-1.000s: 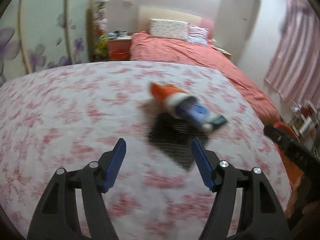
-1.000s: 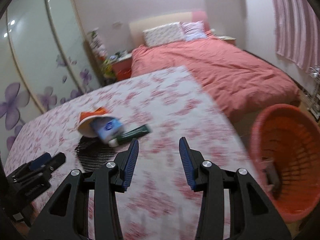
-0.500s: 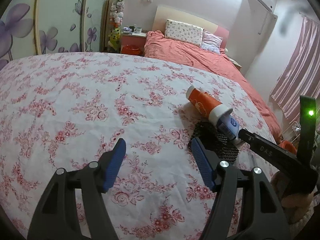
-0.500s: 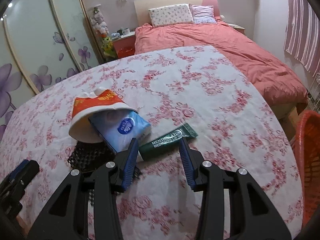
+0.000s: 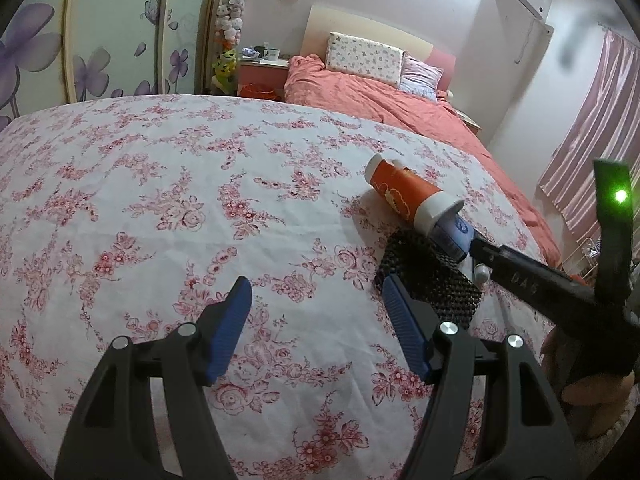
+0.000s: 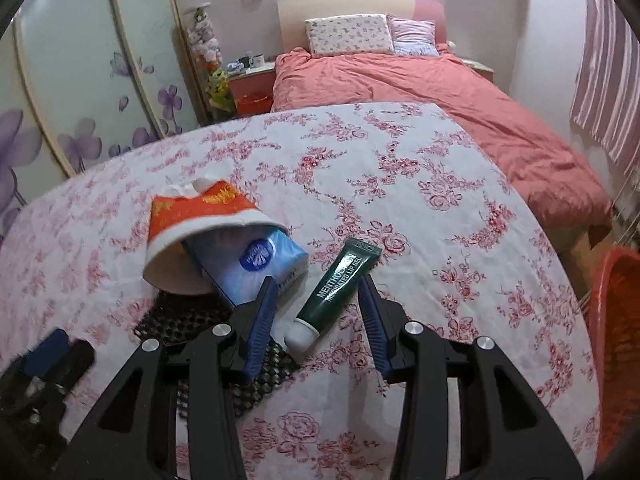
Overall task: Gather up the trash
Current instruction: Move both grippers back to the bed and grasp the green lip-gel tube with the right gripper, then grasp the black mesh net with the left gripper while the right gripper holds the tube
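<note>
Right gripper (image 6: 316, 292) sits low over the floral tablecloth (image 6: 420, 208), fingers spread wide on either side of the dark green lip gel tube (image 6: 340, 284), not touching it. Just left lies a tipped orange paper cup (image 6: 200, 220) with a blue tissue pack (image 6: 248, 264) poking out, over a black mesh mat (image 6: 172, 324). Left gripper (image 5: 316, 316) hovers open above bare cloth, holding nothing. An orange basket (image 6: 616, 320) stands at the right edge.
</note>
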A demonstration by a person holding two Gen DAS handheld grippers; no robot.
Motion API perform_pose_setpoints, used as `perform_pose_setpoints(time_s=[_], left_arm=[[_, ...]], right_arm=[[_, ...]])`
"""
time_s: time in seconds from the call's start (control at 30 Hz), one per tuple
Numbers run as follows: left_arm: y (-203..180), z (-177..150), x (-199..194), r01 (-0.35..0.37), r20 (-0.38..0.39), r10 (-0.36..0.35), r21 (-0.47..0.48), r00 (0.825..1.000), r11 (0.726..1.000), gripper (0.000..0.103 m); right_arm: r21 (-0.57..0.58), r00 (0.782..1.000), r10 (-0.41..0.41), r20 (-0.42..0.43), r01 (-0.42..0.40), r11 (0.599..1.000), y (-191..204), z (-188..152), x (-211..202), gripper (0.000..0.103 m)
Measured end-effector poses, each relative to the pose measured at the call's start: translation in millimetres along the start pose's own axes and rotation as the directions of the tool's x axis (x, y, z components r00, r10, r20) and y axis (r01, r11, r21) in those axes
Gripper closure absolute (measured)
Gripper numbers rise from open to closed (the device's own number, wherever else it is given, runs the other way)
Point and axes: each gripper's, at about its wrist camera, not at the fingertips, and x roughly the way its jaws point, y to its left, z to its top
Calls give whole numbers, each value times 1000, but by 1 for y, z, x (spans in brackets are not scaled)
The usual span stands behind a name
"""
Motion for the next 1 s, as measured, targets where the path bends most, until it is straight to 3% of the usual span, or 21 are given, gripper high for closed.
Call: perform_pose_setpoints(time_s=[0.23,0.43,0.53,0.77,1.0], left_arm=[[2,-1,2,13,-2,-13,-8,1000,1000,36],[-3,-1,4,25,-11,-25,11,1000,1000,36],[-8,-1,6,36,-25,-35,30,999,999,36],[-34,5,16,69,-54,-63,111,997,991,36],[-55,11,46,85,-130,-66,150,989,985,36]], right_arm=[[51,1000,-12,2,12,999,-28,-11,-8,69],[29,1000,21,7,-21,999,-24,-4,0,73],[41,999,37,-22,-37,998,-27,-1,8,84],[54,999,29,-14,-29,998,-44,-15,-7,85],[73,1000,29,10,-30,997,-62,-25,-20,85]])
